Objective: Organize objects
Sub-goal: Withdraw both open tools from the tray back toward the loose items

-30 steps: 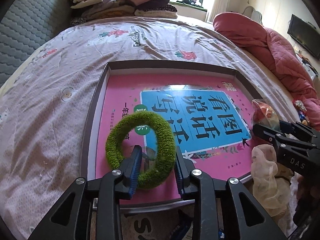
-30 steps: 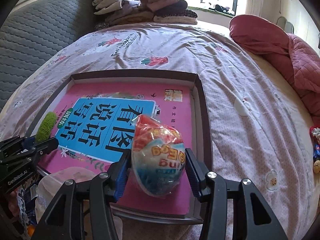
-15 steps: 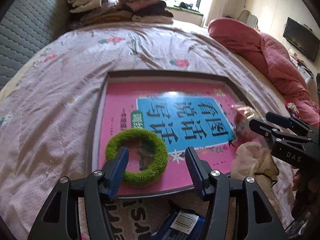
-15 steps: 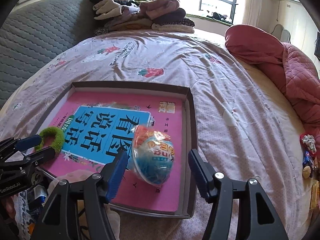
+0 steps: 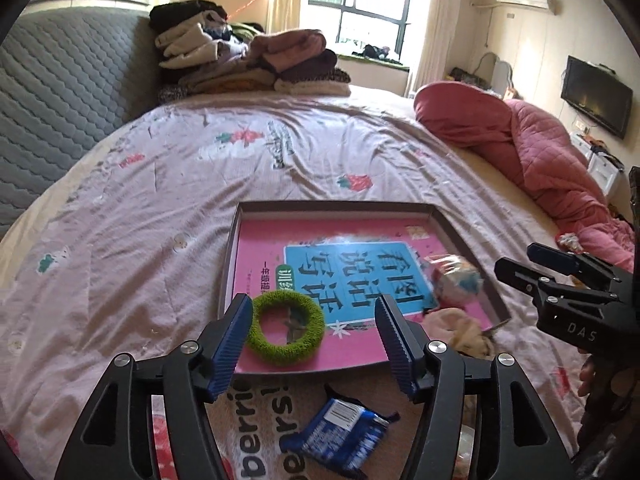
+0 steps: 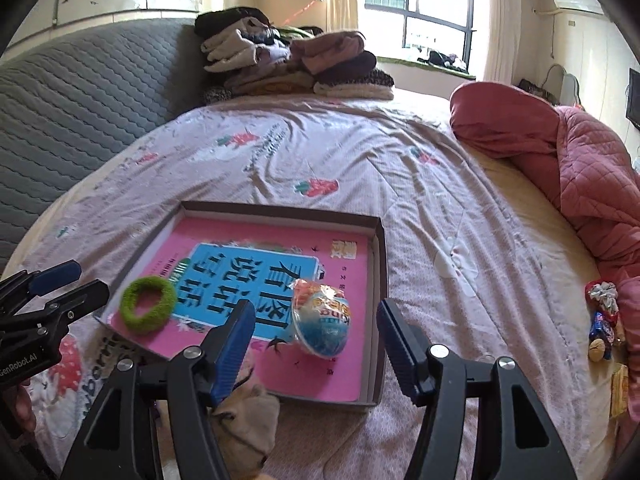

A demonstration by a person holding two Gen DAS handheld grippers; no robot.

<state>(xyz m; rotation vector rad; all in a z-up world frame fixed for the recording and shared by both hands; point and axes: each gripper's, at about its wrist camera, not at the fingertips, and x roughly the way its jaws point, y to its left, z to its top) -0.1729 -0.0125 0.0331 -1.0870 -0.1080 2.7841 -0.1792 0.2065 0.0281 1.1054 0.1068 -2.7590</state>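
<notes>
on the bed, a shallow box (image 6: 378,240) holds a pink book (image 6: 280,248), and both placed things lie on it: the green ring (image 5: 285,330) near the box's left front corner and the wrapped egg (image 6: 322,318) toward its right side. the left gripper (image 5: 314,338) hangs above the ring with jaws opening, nothing pressed between the pads; the right gripper (image 6: 316,346) stands wide above the egg and grips nothing either. so the step in hand looks like letting go after a drop-off, and the next move probably calls for picking another loose item: the blue packet (image 5: 344,434) lies just in front of the box under the left gripper, and a beige cloth (image 6: 248,412) sits at the front edge under the right one. the box's raised rim is the edge to mind, as its front wall stands between the grippers and the contents. open sheet lies to the left and beyond the box; the pink quilt (image 6: 580,160) crowds the right.
</notes>
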